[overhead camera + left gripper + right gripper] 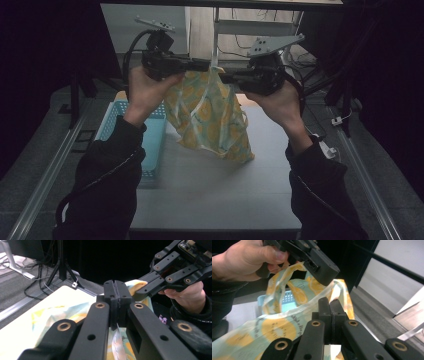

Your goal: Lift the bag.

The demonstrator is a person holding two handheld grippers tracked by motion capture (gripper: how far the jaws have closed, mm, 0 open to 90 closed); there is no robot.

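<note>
Bag of thin pale plastic printed with yellow citrus slices [212,117] hangs above the grey table [210,195], beside a light blue perforated basket [152,135], likely lifted to spread its mouth. Left gripper view: the left gripper [116,293] pinches its rim. Right gripper view: the right gripper [331,308] clamps the opposite rim
</note>
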